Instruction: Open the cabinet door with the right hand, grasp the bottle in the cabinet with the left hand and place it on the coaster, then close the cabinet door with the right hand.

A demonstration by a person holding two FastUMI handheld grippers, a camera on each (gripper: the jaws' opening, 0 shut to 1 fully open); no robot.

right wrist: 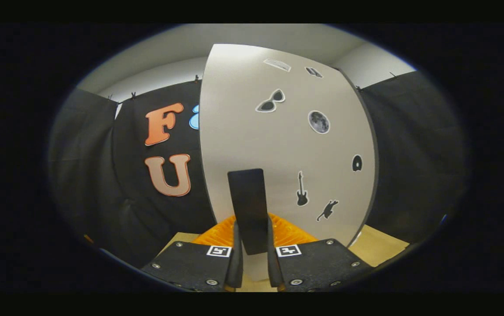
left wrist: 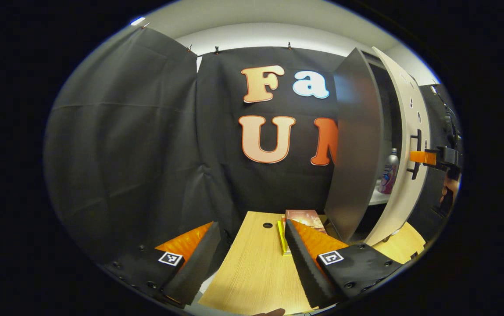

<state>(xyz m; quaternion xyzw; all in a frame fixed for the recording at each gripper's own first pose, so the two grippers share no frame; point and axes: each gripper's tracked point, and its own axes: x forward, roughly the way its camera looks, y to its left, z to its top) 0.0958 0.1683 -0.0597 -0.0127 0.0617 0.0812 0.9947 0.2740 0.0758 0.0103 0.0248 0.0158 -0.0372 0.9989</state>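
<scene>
We have the cabinet [left wrist: 357, 145] standing at the right end of the wooden table [left wrist: 252, 267], and its pale door [right wrist: 287, 145] is swung partway out, which opens a slot into the dark interior. In the right gripper view that door is right in front of us, stickers scattered across it, and the right gripper [right wrist: 252, 252] has both fingers clenched on the dark handle [right wrist: 248, 206] — that grip looks to us like the reason the door sits at this angle. From the left gripper view we catch the same handle [left wrist: 416, 153] from the side, with the right gripper [left wrist: 427, 157] on it. Through the gap, there is the bottle [left wrist: 389, 172], upright on a pale shelf inside, well apart from us. Our left gripper [left wrist: 252, 259] hangs over the table with jaws spread wide and holding nothing, we judge waiting for enough room to reach in. Between its fingers lies a small reddish flat thing [left wrist: 305, 218] near the cabinet's foot; whether that is the coaster, we cannot tell.
</scene>
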